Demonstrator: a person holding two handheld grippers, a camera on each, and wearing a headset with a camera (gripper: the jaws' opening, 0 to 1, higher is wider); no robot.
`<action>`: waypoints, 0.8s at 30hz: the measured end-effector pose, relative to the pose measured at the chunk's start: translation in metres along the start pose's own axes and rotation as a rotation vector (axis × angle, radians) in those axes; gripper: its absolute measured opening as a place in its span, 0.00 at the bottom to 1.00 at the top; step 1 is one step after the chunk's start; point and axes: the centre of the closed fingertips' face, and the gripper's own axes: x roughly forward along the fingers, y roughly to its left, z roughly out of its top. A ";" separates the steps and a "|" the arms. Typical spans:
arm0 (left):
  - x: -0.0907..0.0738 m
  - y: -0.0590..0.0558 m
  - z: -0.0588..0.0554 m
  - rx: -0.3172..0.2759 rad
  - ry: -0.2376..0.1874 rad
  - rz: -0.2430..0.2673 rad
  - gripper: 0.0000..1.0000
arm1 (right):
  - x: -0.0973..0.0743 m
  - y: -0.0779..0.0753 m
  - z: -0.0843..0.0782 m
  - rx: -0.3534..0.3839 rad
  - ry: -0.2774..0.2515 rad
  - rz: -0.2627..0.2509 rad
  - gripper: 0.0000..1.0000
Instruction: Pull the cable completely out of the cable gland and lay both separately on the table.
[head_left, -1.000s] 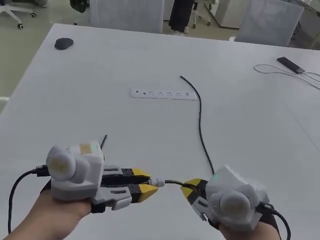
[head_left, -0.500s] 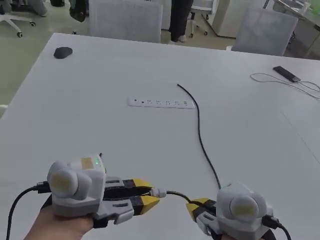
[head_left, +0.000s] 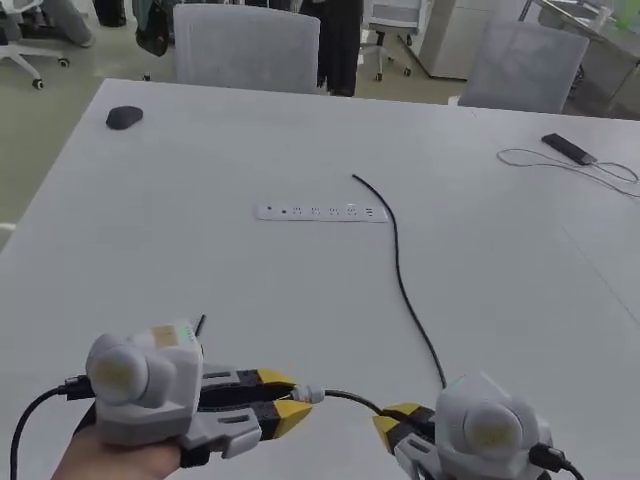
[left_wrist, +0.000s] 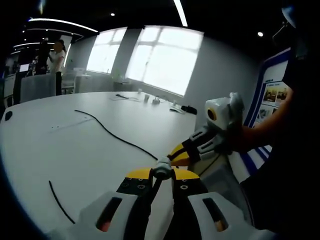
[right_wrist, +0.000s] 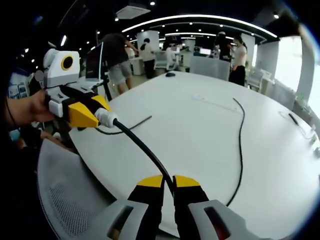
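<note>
I'm working in an open-plan office, meeting-room style: big white table (head_left: 200, 260) with a built-in power strip (head_left: 320, 212), a computer mouse (head_left: 124, 117) near the far corner, and a phone (head_left: 567, 148) with its thin white lead (head_left: 600, 165) off to the right. Grey mesh office chairs (head_left: 247, 45) line the far edge, with more desks behind. From the gripper views I get large bright windows (left_wrist: 160, 60), a printed poster board (left_wrist: 272, 95), curved ceiling light strips (right_wrist: 200, 20) with spotlights, and several people (right_wrist: 116, 55) standing among the workstations.
</note>
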 end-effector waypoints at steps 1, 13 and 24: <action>0.000 0.000 0.000 0.009 0.003 0.002 0.15 | 0.000 0.000 0.000 -0.005 0.004 -0.002 0.02; 0.003 -0.003 0.006 0.010 -0.001 0.000 0.15 | -0.015 -0.003 0.008 -0.090 -0.001 0.010 0.14; 0.004 -0.002 0.004 0.007 0.010 0.012 0.15 | -0.019 0.034 0.046 -0.363 -0.049 0.087 0.25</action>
